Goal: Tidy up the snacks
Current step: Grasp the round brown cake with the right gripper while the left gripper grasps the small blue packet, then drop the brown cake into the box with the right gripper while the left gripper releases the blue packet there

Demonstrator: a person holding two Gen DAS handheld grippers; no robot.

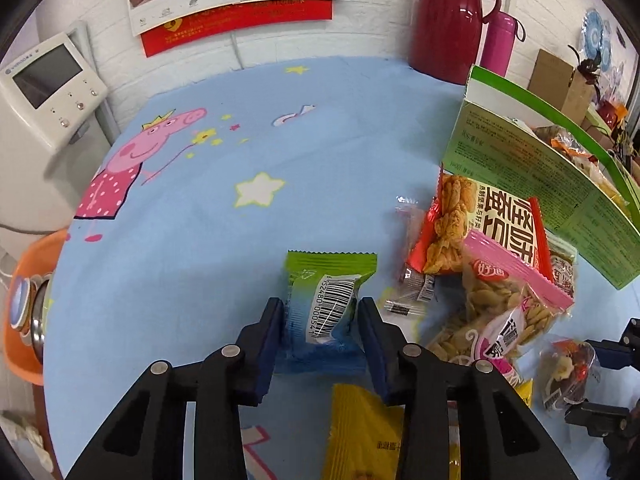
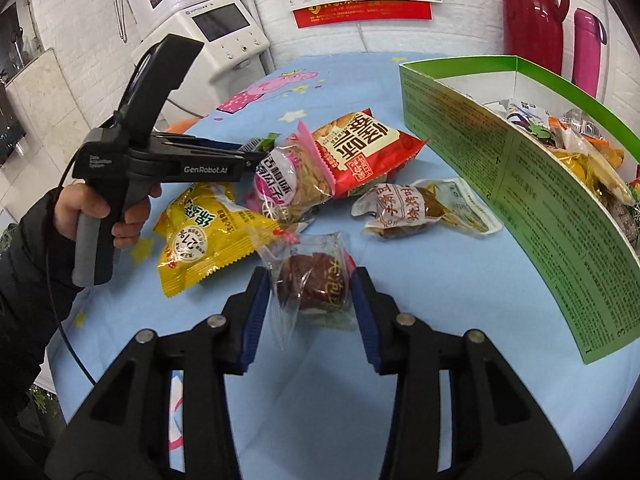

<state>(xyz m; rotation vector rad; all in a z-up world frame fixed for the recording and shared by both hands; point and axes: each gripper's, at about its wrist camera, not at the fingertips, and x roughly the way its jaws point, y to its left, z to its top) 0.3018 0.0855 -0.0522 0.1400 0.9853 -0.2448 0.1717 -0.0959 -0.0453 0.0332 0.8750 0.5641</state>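
Flanking a green-and-blue snack packet, the fingers of the left gripper are seen on either side of it with narrow gaps, so whether it is gripped cannot be told; the packet lies on the blue cartoon cloth of the bench. At about 3 o'clock from it a heap is found: a red cracker bag, a pink-topped bag of seeds and, at 6 o'clock, a yellow bag. In the right wrist view a clear-wrapped brown cake is bracketed by the fingers of the right gripper; the pads appear to touch the wrapper, but a firm grasp cannot be confirmed. At 1 o'clock from the cake a vacuum-packed brown snack lies on the cloth, and at 2 to 3 o'clock the green box is stood, with several wrapped snacks inside. At 9 o'clock a hand is seen around the other gripper's handle.
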